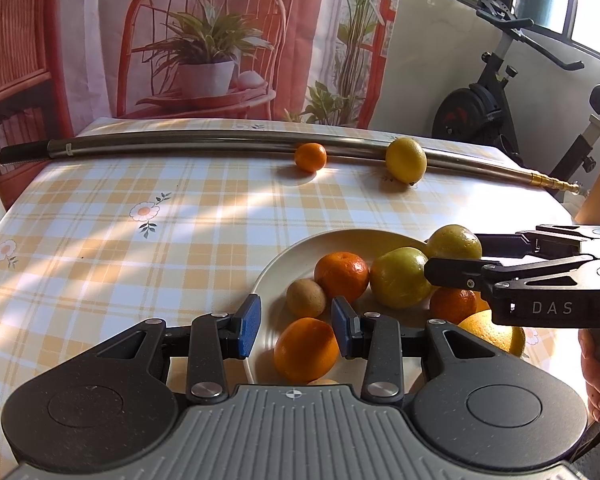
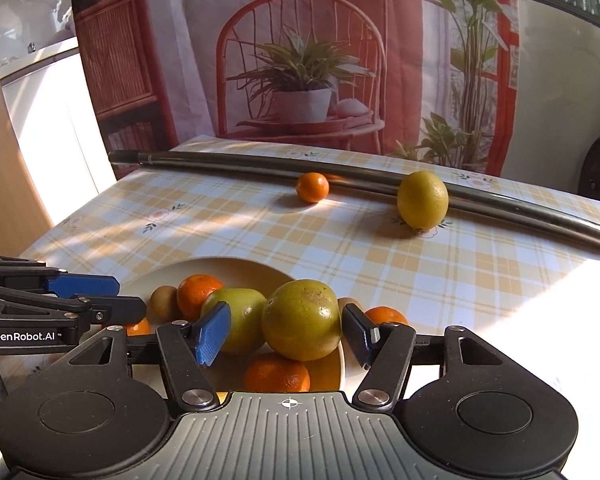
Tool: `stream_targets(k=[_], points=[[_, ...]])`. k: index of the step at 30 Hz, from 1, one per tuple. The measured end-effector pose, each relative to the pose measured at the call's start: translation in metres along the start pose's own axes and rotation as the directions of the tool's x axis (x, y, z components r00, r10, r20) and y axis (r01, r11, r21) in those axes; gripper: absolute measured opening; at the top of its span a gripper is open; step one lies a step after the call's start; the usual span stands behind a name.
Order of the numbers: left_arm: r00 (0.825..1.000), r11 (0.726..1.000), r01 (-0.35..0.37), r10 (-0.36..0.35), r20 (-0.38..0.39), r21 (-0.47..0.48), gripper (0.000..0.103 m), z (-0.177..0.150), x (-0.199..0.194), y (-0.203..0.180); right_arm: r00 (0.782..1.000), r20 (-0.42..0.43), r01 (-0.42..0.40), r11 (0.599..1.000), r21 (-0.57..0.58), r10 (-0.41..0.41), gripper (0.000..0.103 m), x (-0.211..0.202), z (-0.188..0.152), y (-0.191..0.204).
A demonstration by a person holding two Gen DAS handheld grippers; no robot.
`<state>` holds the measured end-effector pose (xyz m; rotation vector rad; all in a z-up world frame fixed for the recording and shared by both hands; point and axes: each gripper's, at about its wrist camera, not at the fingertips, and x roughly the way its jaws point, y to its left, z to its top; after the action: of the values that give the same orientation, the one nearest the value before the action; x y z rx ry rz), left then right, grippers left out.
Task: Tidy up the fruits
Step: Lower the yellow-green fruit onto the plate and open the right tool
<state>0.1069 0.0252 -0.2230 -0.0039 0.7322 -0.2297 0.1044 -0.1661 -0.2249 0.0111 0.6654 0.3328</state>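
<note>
- The worktop (image 1: 100,240) is covered by a yellow-and-white checked cloth printed with small flowers; sunlight and shadow fall across it in bands.
- A long metal pole (image 1: 220,142) is laid across the far part of the worktop, with a brass-coloured tip at its right end.
- A small orange (image 1: 310,157) and a lemon (image 1: 406,160) are seen just in front of the pole, apart from each other.
- A cream plate (image 1: 268,280) is set near the front edge; oranges, yellow-green citrus and a brown kiwi (image 1: 306,298) are piled on it.
- The left tongs (image 1: 296,326) are held apart over the plate's near rim, with an orange (image 1: 306,350) below the gap between the blue pads.
- The right tongs (image 2: 286,330) are spread wide around a yellow-green fruit (image 2: 302,320) atop the pile; contact by the right pad cannot be told, and the left pad stands clear.
- Behind the worktop hangs a printed backdrop (image 2: 300,60) showing a red rattan chair and potted plants.
- An exercise bike (image 1: 500,100) is seen at the right by a white wall below a window.
</note>
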Motion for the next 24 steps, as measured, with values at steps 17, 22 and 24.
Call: stream_targets(k=[17,22,24], points=[[1.000,1.000,0.000,0.000,-0.003,-0.002,0.041,-0.001,0.000,-0.001,1.000,-0.027,-0.001,0.995,-0.104,-0.002,0.061,-0.002,0.001,0.009],[1.000,1.000,0.001,-0.001,-0.003,-0.001,0.041,-0.001,0.000,-0.001,0.999,-0.038,0.020,0.988,-0.154,-0.027,0.062,0.003,-0.001,0.014],[1.000,1.000,0.000,0.000,-0.002,0.000,0.041,-0.001,0.000,-0.001,0.999,-0.035,0.021,0.986,-0.168,-0.027,0.064,0.006,0.000,0.015]])
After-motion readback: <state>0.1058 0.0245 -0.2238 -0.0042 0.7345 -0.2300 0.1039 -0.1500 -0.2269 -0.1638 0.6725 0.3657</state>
